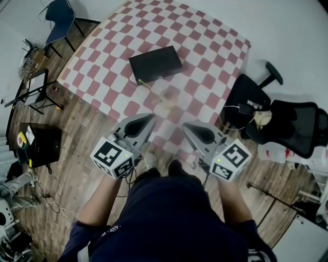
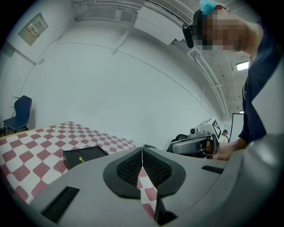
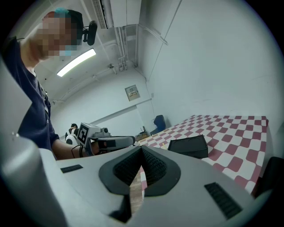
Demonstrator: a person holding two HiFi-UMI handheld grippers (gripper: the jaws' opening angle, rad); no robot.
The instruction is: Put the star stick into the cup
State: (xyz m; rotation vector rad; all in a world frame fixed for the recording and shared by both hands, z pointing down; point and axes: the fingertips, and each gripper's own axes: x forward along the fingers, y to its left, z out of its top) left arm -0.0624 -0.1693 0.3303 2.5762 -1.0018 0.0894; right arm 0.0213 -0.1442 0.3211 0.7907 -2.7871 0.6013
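A black box (image 1: pixel 155 63) lies on the red-and-white checkered table (image 1: pixel 205 46). A thin yellow-green stick (image 1: pixel 141 82) rests at the box's near left corner, and it also shows on the box (image 2: pixel 84 155) as a stick (image 2: pixel 81 158) in the left gripper view. A faint clear cup (image 1: pixel 169 96) stands just in front of the box, hard to make out. My left gripper (image 1: pixel 148 118) and right gripper (image 1: pixel 187 125) hover side by side over the table's near edge, both shut and empty. In their own views, the left gripper (image 2: pixel 142 148) and right gripper (image 3: pixel 141 148) show their pads pressed together.
A black office chair (image 1: pixel 253 100) stands right of the table, with a second one (image 1: pixel 300 125) behind it. A blue chair (image 1: pixel 59 15) is at the far left. A black case (image 1: pixel 43 144) and cables lie on the wooden floor at left.
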